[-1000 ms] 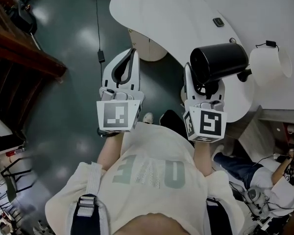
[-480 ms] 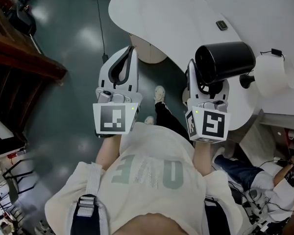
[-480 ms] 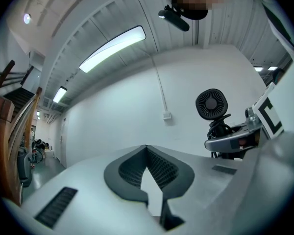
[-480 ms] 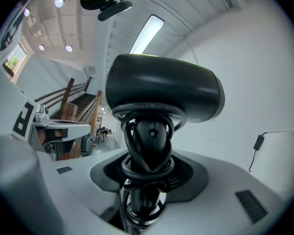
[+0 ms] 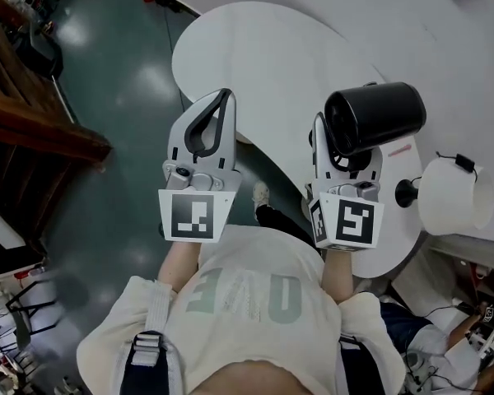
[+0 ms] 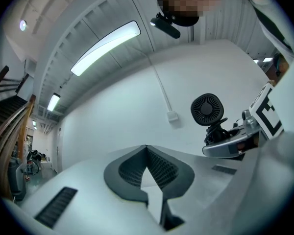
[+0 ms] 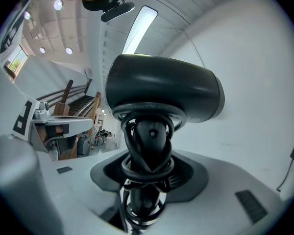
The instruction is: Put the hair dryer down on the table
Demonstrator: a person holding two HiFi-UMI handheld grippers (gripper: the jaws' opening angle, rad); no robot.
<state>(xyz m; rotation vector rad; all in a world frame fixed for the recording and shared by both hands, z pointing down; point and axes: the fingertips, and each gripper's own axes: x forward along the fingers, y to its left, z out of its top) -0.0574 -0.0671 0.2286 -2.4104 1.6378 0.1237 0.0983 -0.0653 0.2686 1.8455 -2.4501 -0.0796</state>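
**Wooden staircase** (image 5: 33,118): far left of the head view, dark brown, standing on the glossy dark green floor (image 5: 123,81).

**Left gripper** (image 5: 224,97): held out ahead of the person's left arm, over the floor and just short of the bench's rounded near edge. Jaws are drawn together with the tips meeting, as the left gripper view shows (image 6: 146,148). Nothing is between them. The marker cube (image 5: 192,215) faces up toward the head camera.

**Bench** (image 5: 263,56): white, with rounded lobes, running from upper centre toward the right. Its near part is bare.

**Shoe** (image 5: 261,194): pale, on the floor between the two grippers and below the bench edge.

**Right gripper** (image 5: 343,144): held out ahead of the right arm, over the bench's near edge. Jaws stand fairly wide and are clamped on the hair dryer's handle (image 7: 148,153).

**Hair dryer** (image 5: 375,115): black. It is carried upright in the right gripper, with the barrel lying crosswise above the jaws (image 7: 161,94). Its cord is wound in loops round the handle. The round rear grille shows in the left gripper view (image 6: 207,109). The dryer is lifted in the grip and not resting on the bench.

**White cylindrical object** (image 5: 453,197): at the bench's right edge, with a black stem at its left side. Whether it stands on the bench cannot be told.
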